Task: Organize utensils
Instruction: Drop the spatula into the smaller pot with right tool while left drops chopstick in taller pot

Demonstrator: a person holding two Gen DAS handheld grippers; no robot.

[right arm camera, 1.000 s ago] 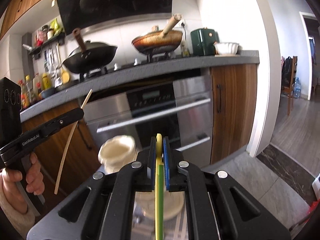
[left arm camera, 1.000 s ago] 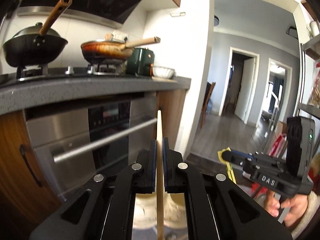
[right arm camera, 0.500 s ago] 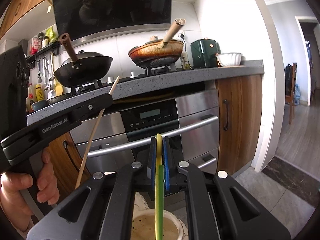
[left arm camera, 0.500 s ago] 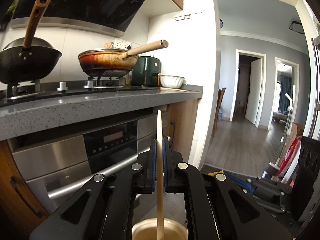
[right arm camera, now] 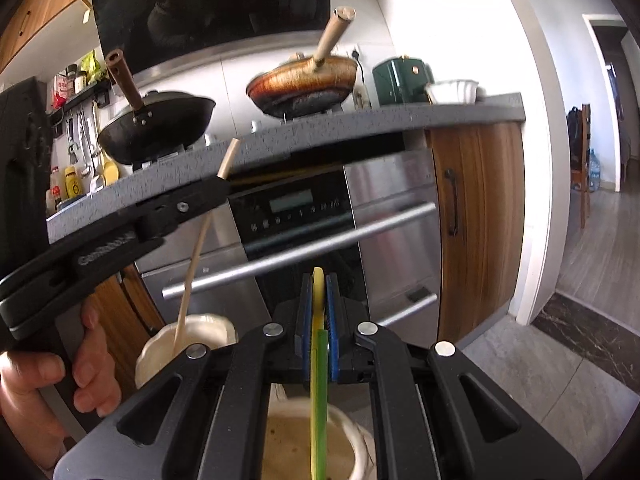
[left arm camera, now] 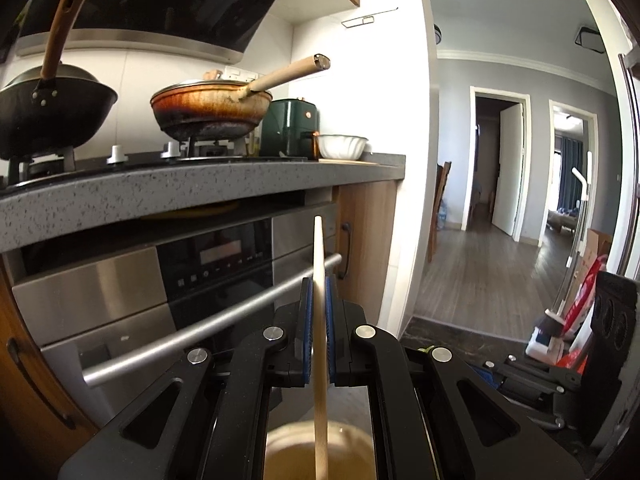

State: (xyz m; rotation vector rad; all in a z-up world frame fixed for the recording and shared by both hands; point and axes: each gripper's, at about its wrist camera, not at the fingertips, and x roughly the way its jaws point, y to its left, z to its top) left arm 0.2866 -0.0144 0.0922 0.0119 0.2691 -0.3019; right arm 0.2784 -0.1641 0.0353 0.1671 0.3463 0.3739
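Setting: a kitchen seen from low down, facing a steel oven (left arm camera: pixel 224 280) built in under a grey speckled counter (left arm camera: pixel 160 196).
Left gripper (left arm camera: pixel 319 312): jaws nearly closed, blue pads clamped on a pale wooden chopstick (left arm camera: pixel 319 264).
Chopstick direction: its long axis runs almost straight up and down in the left wrist view, upper tip standing above the pads in front of the oven, lower part reaching down over the mouth of a cream holder (left arm camera: pixel 304 448).
Chopstick from the side: in the right wrist view it leans, top end tilted to the right toward the counter edge, bottom end dipping into the left cream holder's opening (right arm camera: pixel 188 336).
Left hand (right arm camera: pixel 48 384): fingers wrapped round the gripper's black handle at the left edge of the right wrist view.
Right gripper (right arm camera: pixel 319 312): jaws nearly closed, pads pressed on a flat yellow-green utensil (right arm camera: pixel 319 360).
Utensil direction: long axis vertical in frame, rounded yellow end up above the pads, green length pointing down into a second cream holder (right arm camera: pixel 348 432) directly below.
Holders: the two stand just beside each other, below the oven front.
Counter top: a black wok (left arm camera: pixel 48 116) with a brown handle, a scorched orange pan (left arm camera: pixel 212 112), a dark green appliance (left arm camera: pixel 290 128) and a white fluted bowl (left arm camera: pixel 342 146).
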